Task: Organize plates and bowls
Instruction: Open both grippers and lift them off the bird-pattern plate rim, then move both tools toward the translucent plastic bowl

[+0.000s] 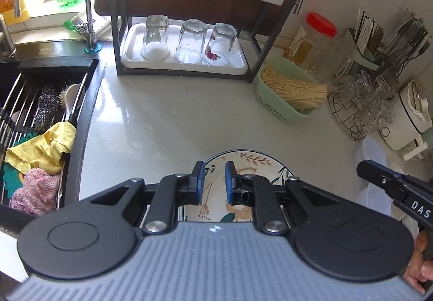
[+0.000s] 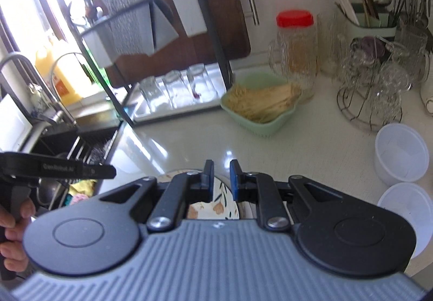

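The left gripper point(image 1: 213, 183) hung over the pale desk point(image 1: 167, 122), its fingers point(image 1: 199, 181) drawn almost together with only a narrow gap and nothing between them. Directly under and beyond those fingers lay a leaf-patterned plate point(image 1: 243, 165), flat on the desk; most of it was hidden by the gripper's body, so only its far rim and a strip seen through the gap showed.

The right gripper point(image 2: 222, 179) was likewise nearly closed and empty-handed. Below its fingers point(image 2: 235, 179) a sliver of the same plate point(image 2: 220, 206) showed, the rest covered by the linkage. This view was blurred, and details on the far side of the desk were hard to make out.

To the right of the right fingers stood two white plastic bowls point(image 2: 402, 152), the nearer one cut off by the gripper body. In the left view they appeared only as a hazy pale shape behind the other gripper's arm.

Ahead of the fingers were a green basket point(image 1: 284, 95) of sticks and a rack point(image 1: 184, 68) with three upturned glasses point(image 1: 189, 42). Left of the left fingers, the sink point(image 1: 43, 111) held cloths, cropped by the frame edge.
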Demonstrator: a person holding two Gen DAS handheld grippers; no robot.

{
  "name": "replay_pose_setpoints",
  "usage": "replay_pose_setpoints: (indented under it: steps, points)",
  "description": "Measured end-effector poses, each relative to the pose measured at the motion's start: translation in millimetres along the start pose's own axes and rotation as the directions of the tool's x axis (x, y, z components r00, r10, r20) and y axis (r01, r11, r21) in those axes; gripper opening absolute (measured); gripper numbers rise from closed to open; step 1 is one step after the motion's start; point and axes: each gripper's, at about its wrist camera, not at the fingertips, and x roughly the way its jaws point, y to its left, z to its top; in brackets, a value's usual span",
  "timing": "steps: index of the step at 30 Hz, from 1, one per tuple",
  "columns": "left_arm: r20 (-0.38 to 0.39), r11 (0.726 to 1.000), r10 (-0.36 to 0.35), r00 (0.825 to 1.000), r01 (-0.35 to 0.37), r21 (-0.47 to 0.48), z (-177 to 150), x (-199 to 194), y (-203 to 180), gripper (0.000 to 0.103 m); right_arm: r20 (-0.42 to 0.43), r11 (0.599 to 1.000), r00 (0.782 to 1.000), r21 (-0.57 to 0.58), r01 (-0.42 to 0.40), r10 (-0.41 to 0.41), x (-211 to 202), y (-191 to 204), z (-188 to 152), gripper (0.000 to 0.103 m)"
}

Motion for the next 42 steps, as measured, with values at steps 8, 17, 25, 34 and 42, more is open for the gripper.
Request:
replay_pose_setpoints:
  steps: [8, 17, 25, 34, 42]
  points:
    - [0.051, 0.998, 0.003, 0.999, -0.006, 0.063, -12.7, -22.8, -28.8, 0.017, 0.072, 1.0, 0.997, 0.011, 0.002, -0.003, -28.1, -9.5, -4.0, 0.016]
    - [0.047, 0.998, -0.004, 0.999, 0.002, 0.055, -35.7, -28.4, -42.8, 0.017, 0.062, 0.999, 0.997, 0.036, 0.04, -0.042, -48.2, -16.5, -28.7, 0.016]
    - [0.016, 0.995, -0.053, 0.998, 0.052, 0.083, -55.5, -36.1, -43.4, 0.017, 0.06, 0.995, 0.995, 0.056, 0.079, -0.083, -59.3, -0.3, -44.2, 0.016]
    - [0.055, 0.99, -0.099, 0.994, 0.092, 0.111, -55.7, -53.9, -37.7, 0.017, 0.095, 0.99, 0.987, 0.066, 0.121, -0.127, -65.3, 21.3, -45.6, 0.016]
    - [0.006, 0.979, -0.165, 0.986, 0.163, 0.125, -60.6, -51.7, -38.6, 0.017, 0.104, 0.969, 0.97, 0.136, 0.207, -0.221, -87.6, 14.3, -62.1, 0.016]
